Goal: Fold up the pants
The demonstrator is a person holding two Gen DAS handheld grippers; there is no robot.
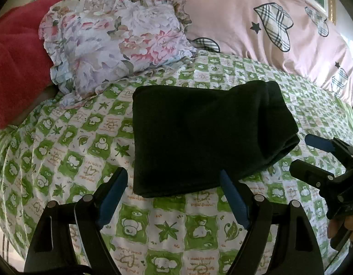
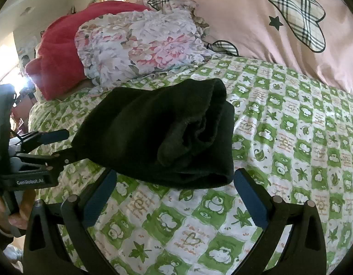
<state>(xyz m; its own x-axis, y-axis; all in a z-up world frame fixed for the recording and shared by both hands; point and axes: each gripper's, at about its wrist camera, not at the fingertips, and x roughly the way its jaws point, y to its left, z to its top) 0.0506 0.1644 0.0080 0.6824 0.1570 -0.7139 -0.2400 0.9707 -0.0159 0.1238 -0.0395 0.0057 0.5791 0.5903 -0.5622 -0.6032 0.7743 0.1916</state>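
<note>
- The bed [image 1: 61,137] fills both views, covered with a green-and-white checked sheet printed with leaves and small animals.
- A pink duvet [image 1: 222,18] with plaid hearts is heaped along the far side of the bed.
- A red blanket [image 1: 13,52] lies at the far left, with a floral ruffled pillow [image 1: 112,43] resting against it.
- The black pants [image 1: 199,137] lie folded into a thick rectangular bundle in the middle of the sheet, layered edges facing the right.
- The left gripper [image 1: 174,197] is low over the sheet at the near edge of the pants, pointing forward. Its jaws stand wide apart and hold nothing; the right-side blue finger tip touches or overlaps the bundle's near edge.
- The right gripper [image 2: 175,197] sits low at the bundle's layered end, angled toward it. Its jaws are spread wide and empty, both tips just beside the fabric's near edge.
- A hand [image 1: 341,226] grips the right gripper's handle at the edge of the left wrist view.
</note>
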